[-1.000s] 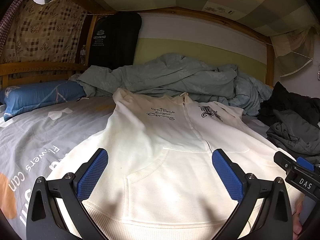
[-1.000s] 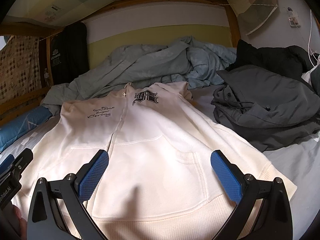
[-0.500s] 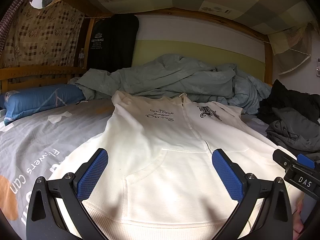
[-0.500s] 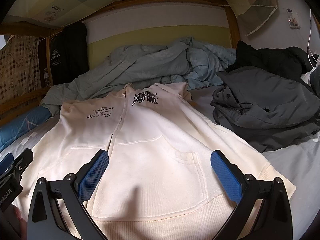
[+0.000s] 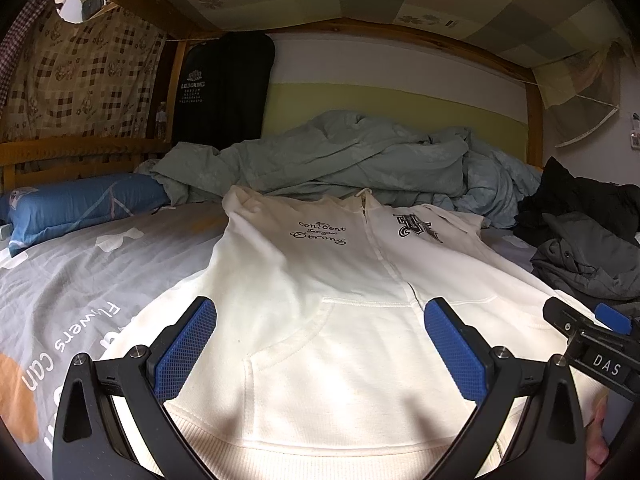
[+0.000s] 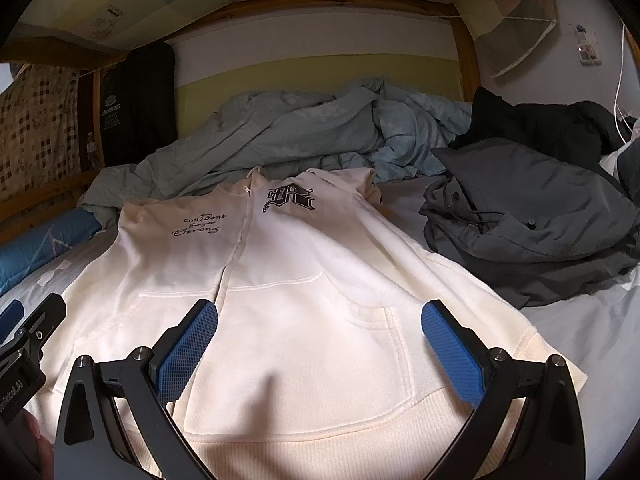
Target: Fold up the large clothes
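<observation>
A cream zip hoodie (image 5: 320,288) with black chest prints lies flat and face up on the bed, its ribbed hem toward me; it also shows in the right wrist view (image 6: 304,288). My left gripper (image 5: 320,344) is open and empty, hovering over the hem on the hoodie's left half. My right gripper (image 6: 320,344) is open and empty, over the hem on the right half. The right gripper's body (image 5: 592,344) shows at the right edge of the left wrist view. The sleeves are not visible.
A rumpled grey-green duvet (image 5: 340,164) lies beyond the hoodie's collar. A blue pillow (image 5: 80,204) is at the far left. Dark grey and black clothes (image 6: 532,220) are piled to the right. Grey printed sheet (image 5: 80,292) lies left of the hoodie. Wooden bed frame (image 6: 466,60) behind.
Both grippers have stayed open over the hem. The views have shifted only slightly; the hoodie has not moved.
</observation>
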Tool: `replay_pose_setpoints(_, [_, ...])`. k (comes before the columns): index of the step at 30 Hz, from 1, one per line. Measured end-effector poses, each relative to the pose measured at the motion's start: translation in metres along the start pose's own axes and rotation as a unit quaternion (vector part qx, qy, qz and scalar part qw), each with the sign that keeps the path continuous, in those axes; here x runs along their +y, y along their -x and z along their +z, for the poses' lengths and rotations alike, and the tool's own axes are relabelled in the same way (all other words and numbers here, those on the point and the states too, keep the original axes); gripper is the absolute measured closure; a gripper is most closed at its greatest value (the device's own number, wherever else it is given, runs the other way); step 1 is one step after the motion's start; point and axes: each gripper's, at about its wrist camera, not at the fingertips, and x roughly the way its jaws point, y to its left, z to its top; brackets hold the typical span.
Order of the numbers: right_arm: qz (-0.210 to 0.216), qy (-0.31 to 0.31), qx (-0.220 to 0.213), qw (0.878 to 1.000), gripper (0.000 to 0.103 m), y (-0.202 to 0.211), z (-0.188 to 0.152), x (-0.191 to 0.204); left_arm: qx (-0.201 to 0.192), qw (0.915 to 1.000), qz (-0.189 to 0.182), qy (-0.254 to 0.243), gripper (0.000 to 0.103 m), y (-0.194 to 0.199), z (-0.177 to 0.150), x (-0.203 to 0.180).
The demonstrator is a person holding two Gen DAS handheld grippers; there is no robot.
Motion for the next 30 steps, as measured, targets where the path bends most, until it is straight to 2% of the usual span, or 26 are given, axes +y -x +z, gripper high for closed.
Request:
replay_pose_setpoints(6, [-0.001, 0.007, 0.004, 1.000, 0.000, 0.000, 0.000, 0.005, 0.003, 1.0000, -0.006, 0.005, 0.000, 0.002, 0.002, 0.000])
replay_pose_setpoints(9, [0.011, -0.023, 0.003, 1.000, 0.000, 0.006, 0.000, 0.002, -0.007, 0.9999, -0.007, -0.005, 0.000, 0.011, 0.006, -0.003])
replay_pose_setpoints(17, [0.018, -0.037, -0.011, 0.999, 0.000, 0.032, 0.024, -0.003, -0.032, 0.9991, -0.009, -0.025, 0.000, 0.051, 0.041, -0.012])
replay_pose_setpoints(19, [0.041, -0.033, -0.008, 0.999, 0.000, 0.039, 0.030, -0.005, -0.017, 0.9995, -0.006, -0.025, 0.000, 0.055, 0.048, -0.014])
replay_pose_setpoints(20, [0.063, -0.029, -0.007, 0.998, 0.000, 0.043, 0.033, -0.005, 0.004, 0.9997, -0.007, -0.023, 0.000, 0.053, 0.051, -0.013])
replay_pose_setpoints(22, [0.079, -0.028, -0.012, 0.996, 0.000, 0.053, 0.038, -0.008, 0.005, 0.9997, -0.014, -0.019, 0.000, 0.060, 0.053, -0.013])
replay_pose_setpoints(27, [0.080, -0.025, -0.020, 0.996, 0.000, 0.076, 0.049, -0.015, -0.008, 0.9994, -0.013, -0.031, 0.000, 0.076, 0.053, -0.014])
replay_pose_setpoints(30, [0.061, -0.043, -0.020, 0.997, 0.002, 0.087, 0.052, -0.035, -0.003, 0.9991, -0.043, -0.005, 0.000, 0.086, 0.051, -0.005])
